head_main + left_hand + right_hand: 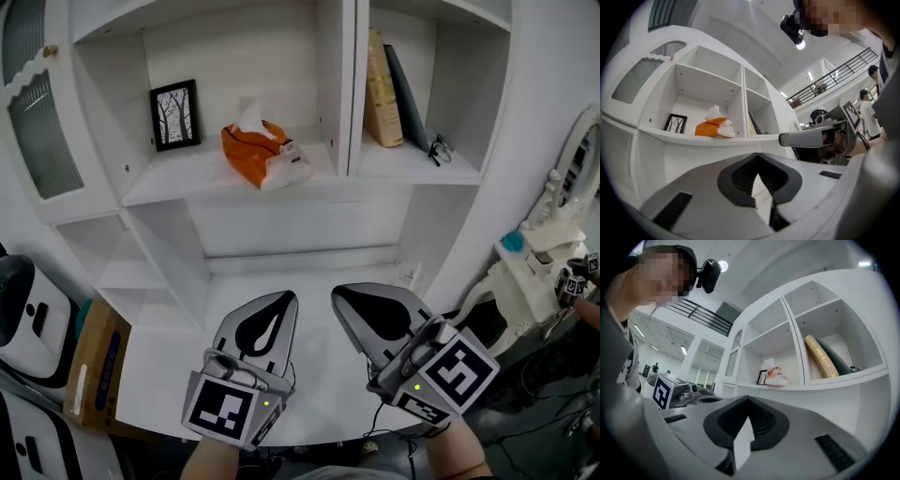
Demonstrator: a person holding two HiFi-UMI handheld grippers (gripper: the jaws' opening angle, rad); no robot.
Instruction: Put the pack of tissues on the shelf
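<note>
A framed picture [175,114] stands at the back of the shelf's [155,185] left compartment. The pack of tissues [265,155] lies to its right, near the front edge and just beside the upright divider [336,84], with a white tissue poking from its top. Nothing stands between it and the two grippers, which are lower, over the worktop [164,361] and well apart from it. The left gripper [284,298] and right gripper [343,296] both have their jaws pressed together with nothing in them (each gripper view shows only a narrow gap behind the meeting tips). A cardboard box [94,361] beside the worktop's left edge is only partly in sight. The right compartment holds two leaning books [382,89] and, at its front edge, glasses [438,150]
</note>
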